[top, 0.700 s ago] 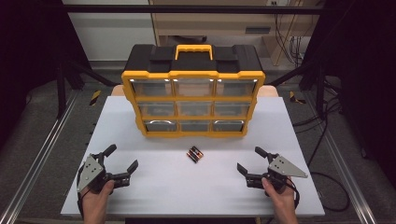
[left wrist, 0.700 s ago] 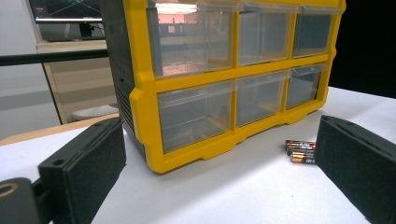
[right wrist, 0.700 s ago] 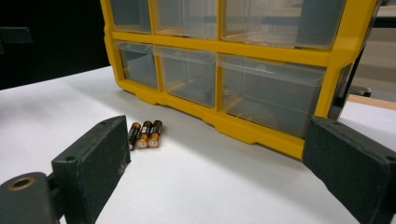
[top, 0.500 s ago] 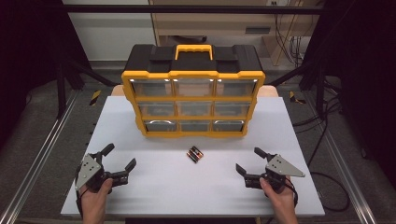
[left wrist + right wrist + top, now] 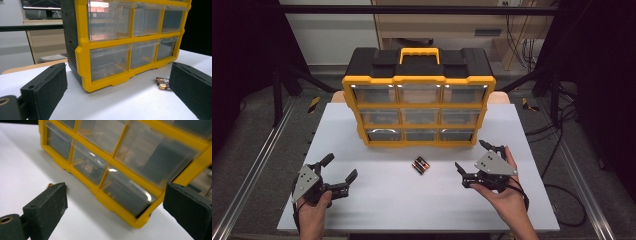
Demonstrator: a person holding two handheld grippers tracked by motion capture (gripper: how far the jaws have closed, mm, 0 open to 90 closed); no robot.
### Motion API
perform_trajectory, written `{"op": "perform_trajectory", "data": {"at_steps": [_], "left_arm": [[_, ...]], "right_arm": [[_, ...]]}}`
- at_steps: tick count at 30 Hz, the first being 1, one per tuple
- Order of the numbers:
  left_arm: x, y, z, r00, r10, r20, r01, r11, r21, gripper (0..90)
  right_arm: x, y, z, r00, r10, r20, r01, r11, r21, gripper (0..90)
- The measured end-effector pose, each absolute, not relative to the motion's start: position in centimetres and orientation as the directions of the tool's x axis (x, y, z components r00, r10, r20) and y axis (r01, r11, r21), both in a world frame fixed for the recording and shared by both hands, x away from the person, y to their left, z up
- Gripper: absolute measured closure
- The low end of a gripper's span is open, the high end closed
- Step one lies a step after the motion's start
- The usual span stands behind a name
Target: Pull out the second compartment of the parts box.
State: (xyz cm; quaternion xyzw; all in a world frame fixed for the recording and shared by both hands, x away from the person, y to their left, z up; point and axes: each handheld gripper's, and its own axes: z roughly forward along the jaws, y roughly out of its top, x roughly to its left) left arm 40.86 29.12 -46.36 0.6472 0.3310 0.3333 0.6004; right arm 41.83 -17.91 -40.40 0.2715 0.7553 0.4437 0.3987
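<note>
The right gripper hangs wide open and empty, facing the lower right drawer of the yellow organizer; the left gripper rests open near the worktop's front edge. 2 batteries lie between them, just before the organizer. Approaching tilted, a jaw could strike the frame and shove the organizer back instead of catching the drawer.

Lab or test workshop, not home. White desk stands inside black metal frame, dark curtains at both sides. Aluminium rails run along grey floor. Loose cables hang and trail at right. Wooden bench behind. Monitor on shelf in left gripper view. Yellow-black hazard tape on floor.
</note>
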Motion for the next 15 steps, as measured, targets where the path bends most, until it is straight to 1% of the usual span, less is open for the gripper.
{"op": "perform_trajectory", "data": {"at_steps": [4, 9, 15], "left_arm": [[40.8, 29.2, -46.4, 0.559, 0.829, 0.027, 0.034, -0.055, 0.998, 1.5], [40.9, 29.3, -46.4, 0.560, 0.828, 0.025, 0.034, -0.053, 0.998, 1.5], [40.9, 29.3, -46.4, 0.559, 0.828, 0.029, 0.039, -0.062, 0.997, 1.6]], "right_arm": [[42.3, -16.8, -39.0, -0.486, 0.734, -0.475, 0.037, 0.560, 0.828, 7.9], [42.8, -15.5, -37.4, -0.451, 0.709, -0.542, 0.006, 0.610, 0.793, 12.3], [43.5, -13.8, -35.5, -0.392, 0.663, -0.638, -0.039, 0.680, 0.732, 19.6]]}}
